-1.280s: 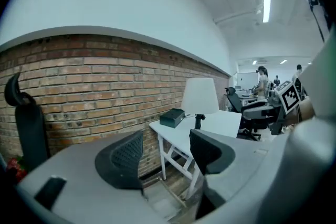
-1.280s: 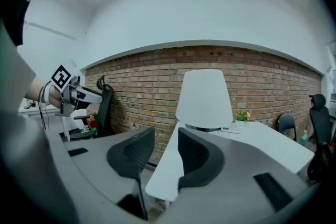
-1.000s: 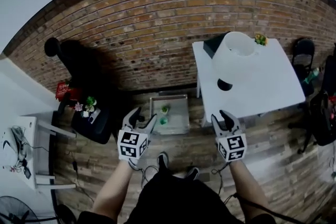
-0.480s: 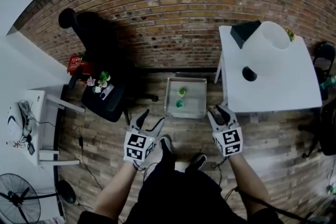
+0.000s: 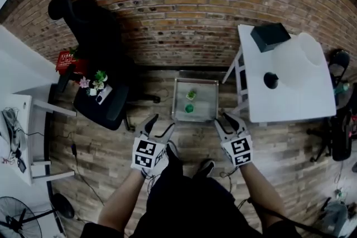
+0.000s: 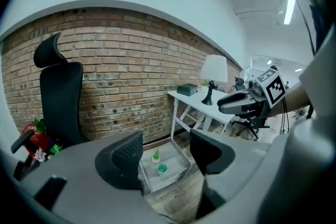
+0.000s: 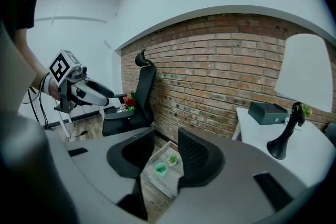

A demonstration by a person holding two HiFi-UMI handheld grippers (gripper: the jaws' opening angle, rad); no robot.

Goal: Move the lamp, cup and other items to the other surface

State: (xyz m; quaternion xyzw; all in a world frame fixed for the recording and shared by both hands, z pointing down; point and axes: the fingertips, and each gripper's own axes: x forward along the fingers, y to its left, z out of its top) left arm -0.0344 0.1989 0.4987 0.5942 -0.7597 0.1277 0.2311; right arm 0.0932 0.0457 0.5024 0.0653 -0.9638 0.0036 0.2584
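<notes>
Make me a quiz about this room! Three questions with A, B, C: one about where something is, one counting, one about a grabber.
1. Where is the small green cup? A. white table B. low clear stand on the floor C. black chair
2. How many things stand on it? A. none B. two C. five
3. The left gripper has its jaws: A. shut on the cup B. shut on a lamp C. apart, empty
Answers: B, it sits on the stand; B, cup and small potted plant; C, nothing is gripped between them.
</notes>
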